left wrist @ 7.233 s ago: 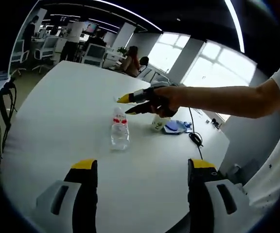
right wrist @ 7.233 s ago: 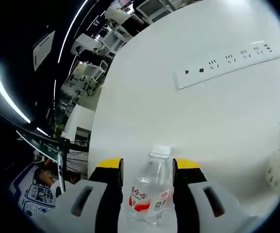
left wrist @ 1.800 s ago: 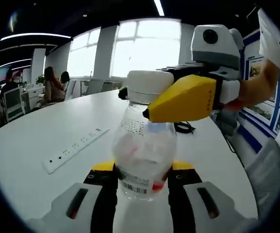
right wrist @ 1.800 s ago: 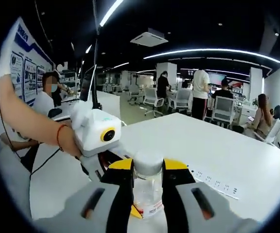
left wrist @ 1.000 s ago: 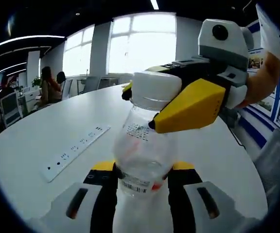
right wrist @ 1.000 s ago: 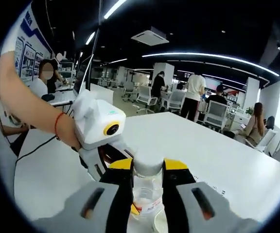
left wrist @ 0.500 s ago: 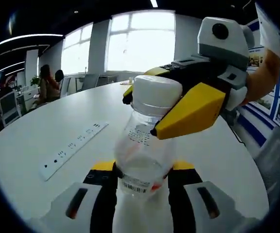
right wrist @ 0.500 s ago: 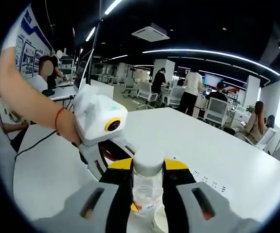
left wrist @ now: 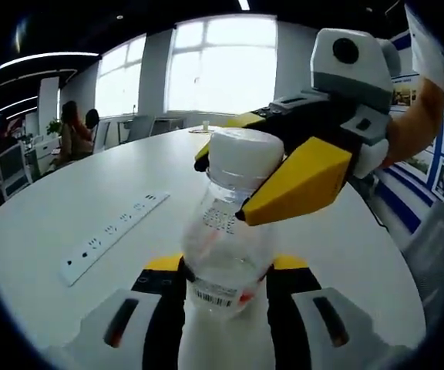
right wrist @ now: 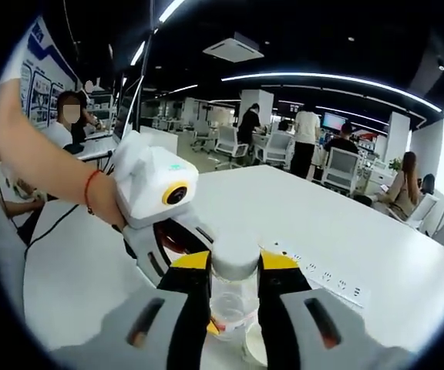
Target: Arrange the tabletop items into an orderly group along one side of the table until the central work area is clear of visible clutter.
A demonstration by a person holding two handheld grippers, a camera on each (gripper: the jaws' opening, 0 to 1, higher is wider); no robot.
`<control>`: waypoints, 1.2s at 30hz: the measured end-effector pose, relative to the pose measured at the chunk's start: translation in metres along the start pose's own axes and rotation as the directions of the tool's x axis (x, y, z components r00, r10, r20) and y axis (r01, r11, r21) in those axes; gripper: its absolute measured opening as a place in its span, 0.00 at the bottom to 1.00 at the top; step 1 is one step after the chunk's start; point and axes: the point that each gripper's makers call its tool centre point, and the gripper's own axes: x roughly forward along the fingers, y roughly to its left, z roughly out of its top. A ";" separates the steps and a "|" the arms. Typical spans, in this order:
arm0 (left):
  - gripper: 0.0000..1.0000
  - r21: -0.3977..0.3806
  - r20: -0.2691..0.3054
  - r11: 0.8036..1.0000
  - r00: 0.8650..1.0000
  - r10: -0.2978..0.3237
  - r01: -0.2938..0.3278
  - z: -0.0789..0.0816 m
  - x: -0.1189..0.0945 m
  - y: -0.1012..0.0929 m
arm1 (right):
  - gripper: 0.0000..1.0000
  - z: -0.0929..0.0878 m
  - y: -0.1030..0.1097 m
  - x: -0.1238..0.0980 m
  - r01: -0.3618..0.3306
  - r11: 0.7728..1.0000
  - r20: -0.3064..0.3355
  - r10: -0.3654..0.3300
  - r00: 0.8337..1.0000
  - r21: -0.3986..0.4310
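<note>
A clear plastic water bottle with a red-and-white label stands upright between my two grippers, above the white table. My left gripper is shut on the bottle's body, a yellow-tipped jaw on each side. Its white cap is clamped by my right gripper, which reaches in from the right in a person's hand. In the right gripper view, my right gripper is shut on the cap. Just behind it, my left gripper comes in from the left, held by a bare arm with a red wrist string.
A long white power strip lies on the table left of the bottle; it appears as the power strip to the right in the right gripper view. Office chairs and several people stand beyond the table's far edge. Windows fill the back wall.
Both grippers keep their hold on the bottle and cap. The views have drifted only slightly over the last second, and the cap sits a touch further right.
</note>
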 end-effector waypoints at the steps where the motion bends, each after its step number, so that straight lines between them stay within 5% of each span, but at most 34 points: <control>1: 0.40 -0.006 0.001 1.000 1.000 0.000 0.000 0.000 0.000 0.000 | 0.21 0.000 -0.001 0.000 0.005 1.000 -0.003 -0.005 1.000 -0.002; 36: 0.59 -0.064 -0.039 0.997 0.999 0.030 -0.032 -0.001 -0.012 -0.002 | 0.46 0.004 -0.006 -0.009 0.003 0.999 0.017 -0.004 1.000 0.053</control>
